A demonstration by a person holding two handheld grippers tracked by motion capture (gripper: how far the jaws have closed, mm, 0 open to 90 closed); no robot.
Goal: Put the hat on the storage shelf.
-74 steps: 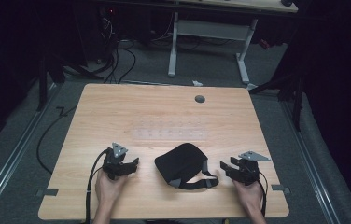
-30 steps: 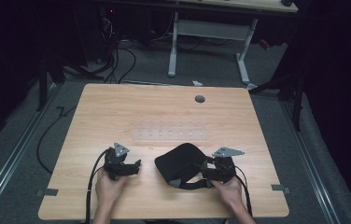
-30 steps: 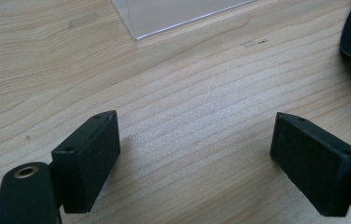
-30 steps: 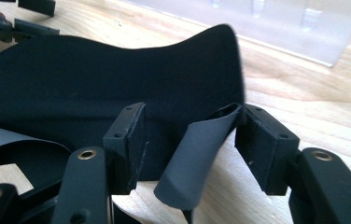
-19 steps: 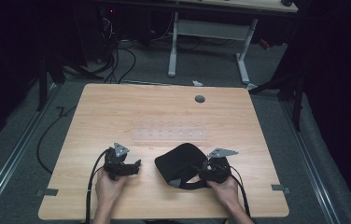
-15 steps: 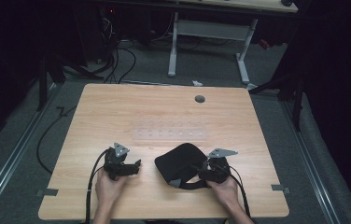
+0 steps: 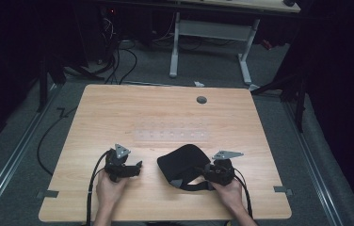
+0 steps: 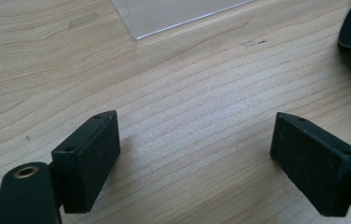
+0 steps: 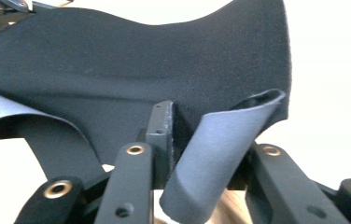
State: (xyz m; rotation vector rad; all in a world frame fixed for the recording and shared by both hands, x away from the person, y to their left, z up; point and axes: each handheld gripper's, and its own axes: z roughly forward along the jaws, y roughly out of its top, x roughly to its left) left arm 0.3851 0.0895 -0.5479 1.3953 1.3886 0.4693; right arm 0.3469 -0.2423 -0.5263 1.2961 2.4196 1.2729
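black eye mask [image 7: 183, 162] lying crosswise

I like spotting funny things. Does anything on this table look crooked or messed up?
A little. The black fabric piece lies humped instead of flat, and its grey strap is curled over between the jaws of the right gripper, which have just been closing on it. The left gripper is open over bare table.

The left tongs [image 8: 194, 161] gape wide over bare wooden table [image 8: 187, 93].
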